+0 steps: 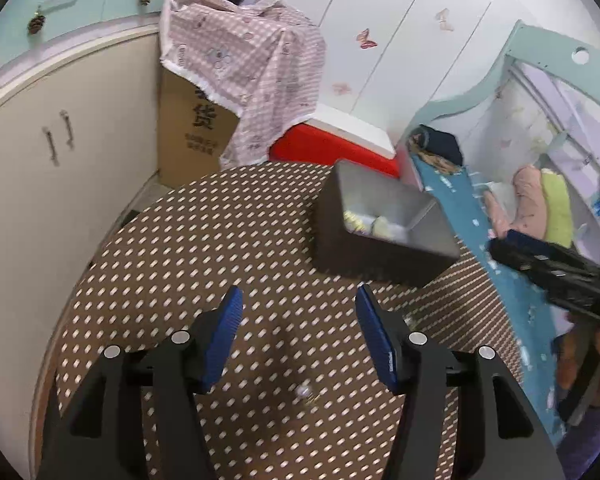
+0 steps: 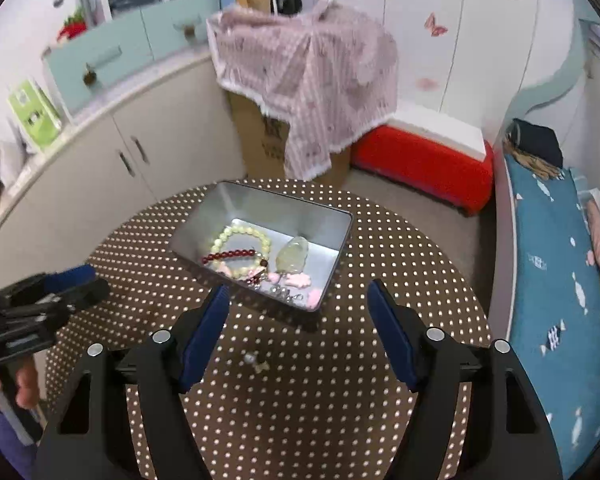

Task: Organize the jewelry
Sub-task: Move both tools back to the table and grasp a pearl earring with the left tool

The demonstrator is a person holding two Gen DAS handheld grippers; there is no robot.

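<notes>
We are holding both the left gripper (image 1: pixel 299 312) and right gripper (image 2: pixel 298 308) open and empty above small earrings (image 2: pixel 255 362) near the metal tin (image 2: pixel 336 260).

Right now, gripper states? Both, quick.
Left gripper: jaws open, nothing between them, above a small earring on the table.
Right gripper: jaws open, holding nothing.
</notes>
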